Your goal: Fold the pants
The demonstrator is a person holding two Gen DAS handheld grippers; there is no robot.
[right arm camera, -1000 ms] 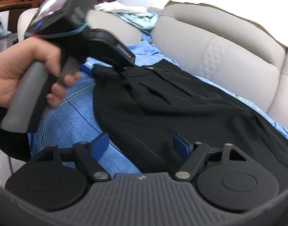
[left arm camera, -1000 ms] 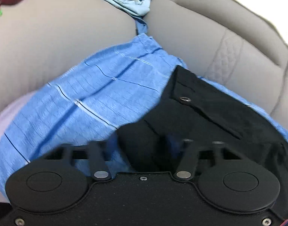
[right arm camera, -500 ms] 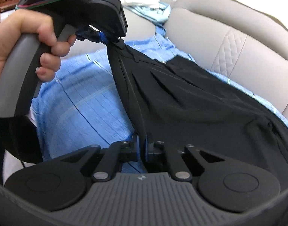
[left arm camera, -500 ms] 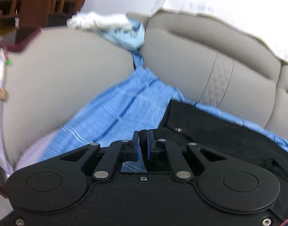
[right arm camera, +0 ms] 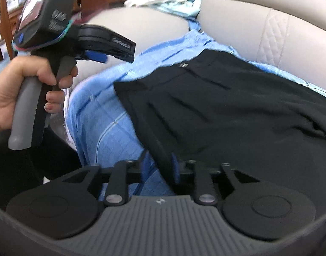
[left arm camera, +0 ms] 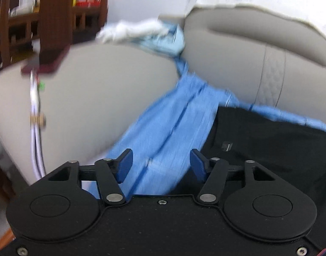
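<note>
A grey sofa (right arm camera: 146, 27) carries a blue blanket (right arm camera: 111, 123); black pants (right arm camera: 237, 111) lie spread on the blanket, reaching toward the backrest; the left tongs (left arm camera: 161, 163) stand spread with nothing between them, above the blanket just beside the pants; the right tongs (right arm camera: 163, 166) are nearly together, pinching the pants' near edge.
</note>
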